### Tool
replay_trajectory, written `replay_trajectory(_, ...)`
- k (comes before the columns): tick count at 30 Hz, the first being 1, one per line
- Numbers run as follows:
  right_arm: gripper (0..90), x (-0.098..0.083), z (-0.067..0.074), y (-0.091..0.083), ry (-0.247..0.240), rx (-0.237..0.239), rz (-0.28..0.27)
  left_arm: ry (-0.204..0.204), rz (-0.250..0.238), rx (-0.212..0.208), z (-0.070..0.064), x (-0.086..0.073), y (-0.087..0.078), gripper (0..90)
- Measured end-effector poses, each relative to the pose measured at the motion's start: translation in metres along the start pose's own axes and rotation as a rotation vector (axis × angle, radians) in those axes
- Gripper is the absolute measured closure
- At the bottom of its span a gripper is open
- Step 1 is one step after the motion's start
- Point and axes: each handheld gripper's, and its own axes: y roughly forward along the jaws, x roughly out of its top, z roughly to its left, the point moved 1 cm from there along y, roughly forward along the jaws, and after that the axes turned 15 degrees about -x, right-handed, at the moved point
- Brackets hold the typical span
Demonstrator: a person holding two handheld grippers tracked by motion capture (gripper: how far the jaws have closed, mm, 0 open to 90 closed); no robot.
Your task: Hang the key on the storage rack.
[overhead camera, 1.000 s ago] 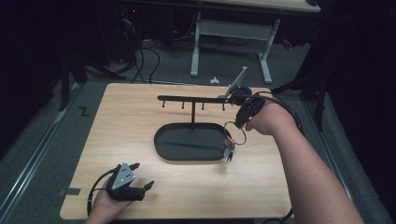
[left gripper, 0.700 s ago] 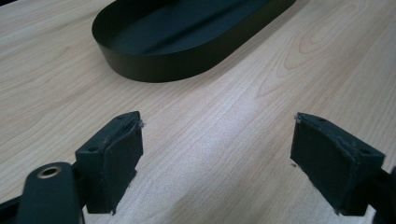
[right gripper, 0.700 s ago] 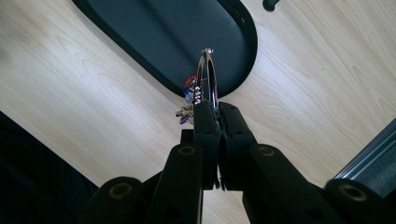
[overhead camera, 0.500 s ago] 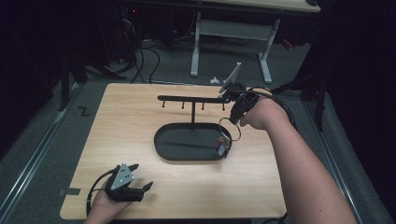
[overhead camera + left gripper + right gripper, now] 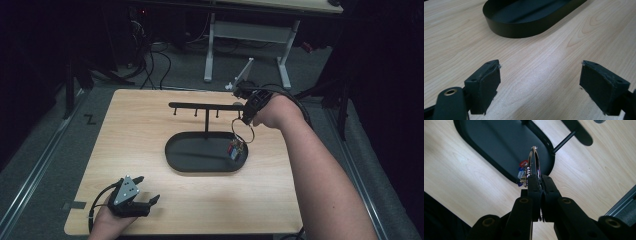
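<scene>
The right claw (image 5: 537,185) pinches a charm bracelet (image 5: 241,136) near the stand's bar (image 5: 205,106); lift the ring level, then slide it onto a peg. The left claw (image 5: 540,86) rests spread at the counter's (image 5: 150,125) near-left corner.

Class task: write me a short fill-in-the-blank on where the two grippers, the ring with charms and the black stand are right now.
1. The right gripper is shut on a metal ____ with coloured charms.
2. The left gripper has its jaws ____ over bare wood.
3. The charms hang above the stand's oval black ____.
4. The stand carries a horizontal ____ with small pegs.

Missing words: ring; open; tray; bar
</scene>
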Motion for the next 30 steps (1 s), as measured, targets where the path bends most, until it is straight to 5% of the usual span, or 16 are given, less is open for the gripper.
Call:
replay_trajectory(9, 87.7, 0.009, -0.012, 0.010, 0.020, 0.000, 0.010, 0.020, 0.025, -0.019, -0.004, 0.001, 0.006, 17.4)
replay_trajectory(30, 87.5, 0.024, -0.023, 0.036, 0.037, -0.008, 0.004, 0.000, 0.030, 0.027, -0.004, -0.010, -0.009, 17.6)
